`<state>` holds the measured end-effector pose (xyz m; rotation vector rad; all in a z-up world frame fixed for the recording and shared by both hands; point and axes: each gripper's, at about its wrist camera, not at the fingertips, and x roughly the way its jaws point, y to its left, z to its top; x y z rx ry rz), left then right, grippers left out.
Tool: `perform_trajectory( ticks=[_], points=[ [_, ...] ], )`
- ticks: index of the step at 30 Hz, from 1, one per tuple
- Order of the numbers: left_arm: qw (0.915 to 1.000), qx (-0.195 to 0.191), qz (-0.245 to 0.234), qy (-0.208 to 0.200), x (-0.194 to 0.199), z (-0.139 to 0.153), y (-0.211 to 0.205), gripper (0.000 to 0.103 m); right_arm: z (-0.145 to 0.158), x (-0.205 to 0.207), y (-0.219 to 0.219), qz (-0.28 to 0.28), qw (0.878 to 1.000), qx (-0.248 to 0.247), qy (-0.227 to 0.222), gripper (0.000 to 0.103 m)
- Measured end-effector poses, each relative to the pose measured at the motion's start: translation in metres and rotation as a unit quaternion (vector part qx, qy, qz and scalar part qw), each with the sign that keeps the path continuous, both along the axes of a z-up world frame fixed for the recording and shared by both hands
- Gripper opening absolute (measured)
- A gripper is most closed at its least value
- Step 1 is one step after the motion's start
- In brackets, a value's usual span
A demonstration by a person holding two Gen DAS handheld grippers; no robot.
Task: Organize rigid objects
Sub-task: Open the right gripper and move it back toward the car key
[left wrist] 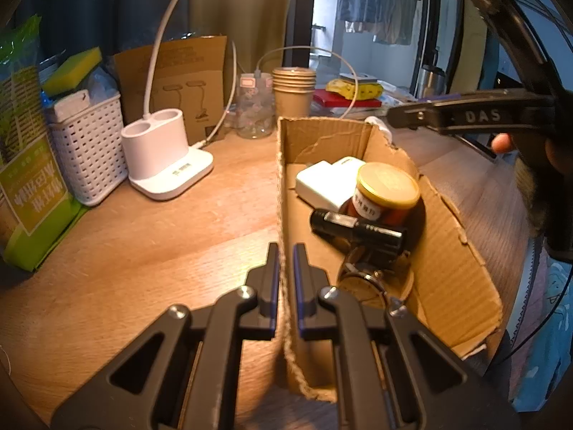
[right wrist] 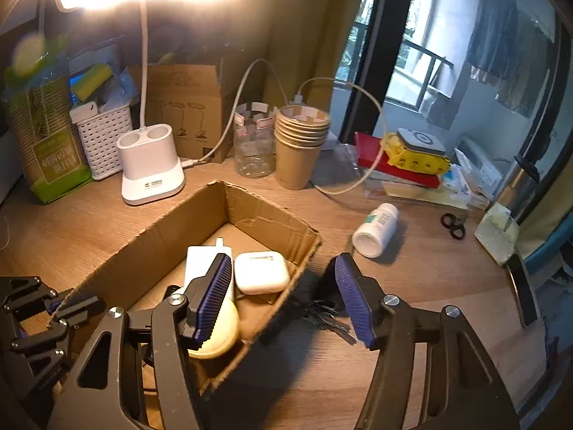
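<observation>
- L claw (left wrist: 285, 261): jaws nearly closed, clamped on the box (left wrist: 447, 251) near-left wall; cardboard edge sits between the pads. R cam shows the same claw (right wrist: 53, 308) at the box's left corner, pinching the rim.
- R claw (right wrist: 283, 297): jaws wide apart, nothing between the pads; one finger over the box's inside, the other outside its right wall, above the keys (right wrist: 327, 317). L cam sees it only side-on, (left wrist: 394, 114) above the box's far right corner, w/ a hand (left wrist: 501, 142) behind.
- In box, L cam: jar (left wrist: 385, 193) w/ yellow lid upright, black cylinder (left wrist: 358, 229) lying in front of it, watch (left wrist: 361, 279) nearest the claw, white charger (left wrist: 322, 184) at the back.
- R cam only: earbud case (right wrist: 261, 272) beside charger (right wrist: 200, 265); jar lid (right wrist: 222, 329) partly behind a finger.
- Outside box, R cam only: white bottle (right wrist: 376, 229) on its side, right of box; scissors (right wrist: 453, 225) further right.
- Both cams: lamp base (left wrist: 164, 150) left of and behind the box, cups (left wrist: 293, 91) behind it.
</observation>
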<state>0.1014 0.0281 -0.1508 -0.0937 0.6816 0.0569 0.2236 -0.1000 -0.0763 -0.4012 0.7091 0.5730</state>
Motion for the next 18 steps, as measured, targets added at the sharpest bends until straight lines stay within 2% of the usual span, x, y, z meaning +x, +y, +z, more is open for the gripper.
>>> perform_trajectory(
  ticks=[9,18],
  points=[
    [1.0,0.008,0.003,0.002,0.001,-0.001,-0.001,0.007,-0.002,0.014,-0.035,-0.042,0.999,0.025,0.002,0.064],
    [1.0,0.006,0.002,0.003,0.001,-0.001,-0.001,0.007,-0.027,0.039,-0.062,-0.079,0.996,0.045,0.027,0.064]
  ],
)
